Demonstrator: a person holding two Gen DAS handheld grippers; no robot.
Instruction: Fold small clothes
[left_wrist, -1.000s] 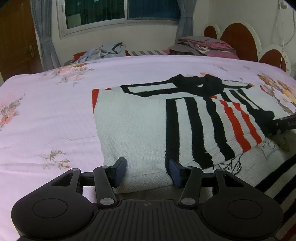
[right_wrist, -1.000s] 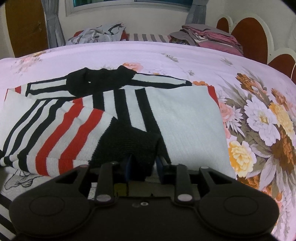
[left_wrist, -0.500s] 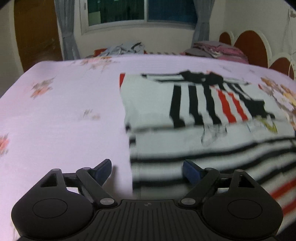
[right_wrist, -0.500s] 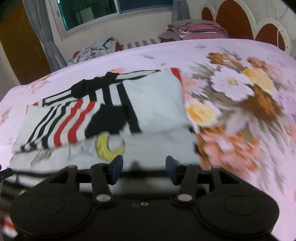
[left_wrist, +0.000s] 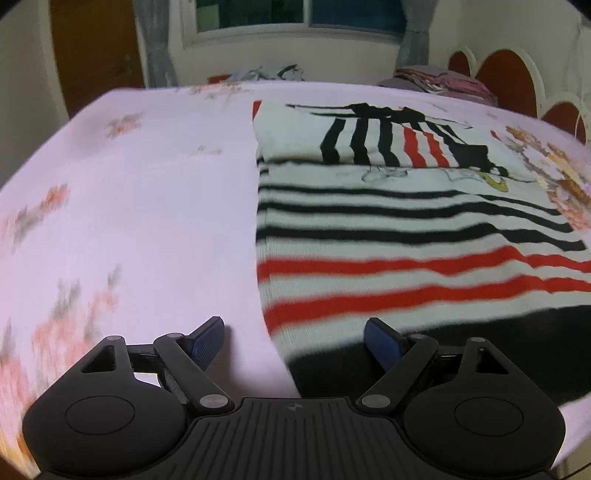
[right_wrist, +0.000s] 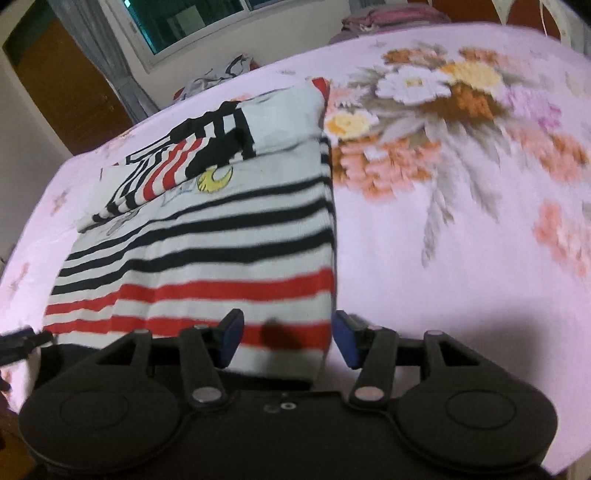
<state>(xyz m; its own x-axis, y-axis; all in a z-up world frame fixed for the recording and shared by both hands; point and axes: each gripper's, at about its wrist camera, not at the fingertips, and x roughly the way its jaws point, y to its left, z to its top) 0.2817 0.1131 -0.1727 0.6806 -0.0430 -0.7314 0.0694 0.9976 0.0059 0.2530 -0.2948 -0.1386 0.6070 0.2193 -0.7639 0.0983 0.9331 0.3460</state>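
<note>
Lying sleeves-folded on the pink floral bed, the striped white, black and red knit sweater (left_wrist: 388, 236) awaits its hem fold, bottom corners between the wide, empty left tool (left_wrist: 294, 341) and right tool (right_wrist: 286, 339).

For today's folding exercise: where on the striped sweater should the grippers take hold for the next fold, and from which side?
Probably the striped sweater's black hem corners nearest the cameras, left gripper and right gripper coming from the near edge: sleeves are already folded in, and the hem lies flat and free.
</note>
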